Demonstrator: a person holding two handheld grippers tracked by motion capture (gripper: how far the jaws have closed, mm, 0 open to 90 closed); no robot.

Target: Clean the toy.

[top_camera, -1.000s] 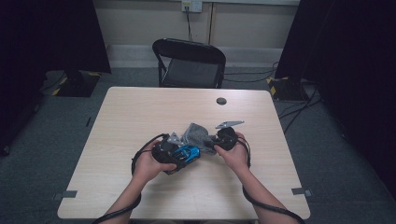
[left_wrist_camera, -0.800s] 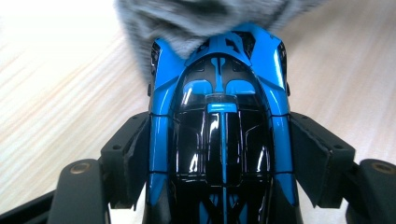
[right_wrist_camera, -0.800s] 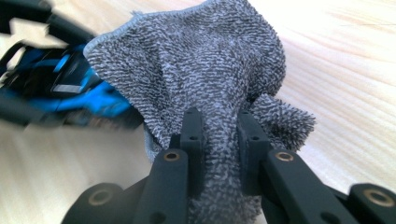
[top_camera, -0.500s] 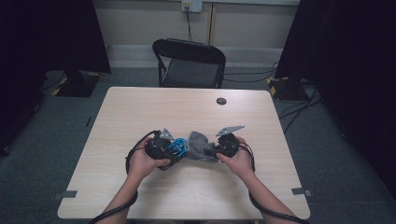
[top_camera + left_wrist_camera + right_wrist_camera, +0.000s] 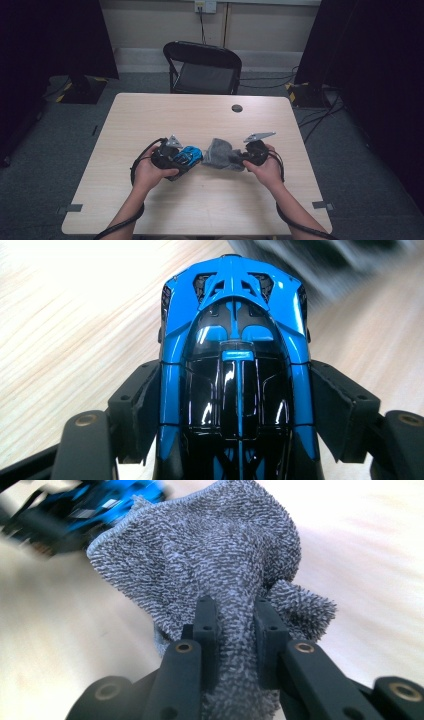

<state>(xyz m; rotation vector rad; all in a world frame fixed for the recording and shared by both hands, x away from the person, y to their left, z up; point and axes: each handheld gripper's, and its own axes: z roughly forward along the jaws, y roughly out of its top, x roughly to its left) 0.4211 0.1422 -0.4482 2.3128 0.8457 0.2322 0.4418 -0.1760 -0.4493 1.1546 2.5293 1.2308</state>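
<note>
Left gripper (image 5: 235, 405) clamps the car (image 5: 235, 365); right gripper (image 5: 235, 630) pinches the cloth (image 5: 210, 565). Hold the car steady; wipe lightly.

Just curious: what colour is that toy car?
Bright blue with glossy black, toy car; clearest in the left gripper view.

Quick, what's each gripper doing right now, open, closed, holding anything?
Left gripper: closed on the blue toy car.
Right gripper: closed on the grey cloth.
</note>
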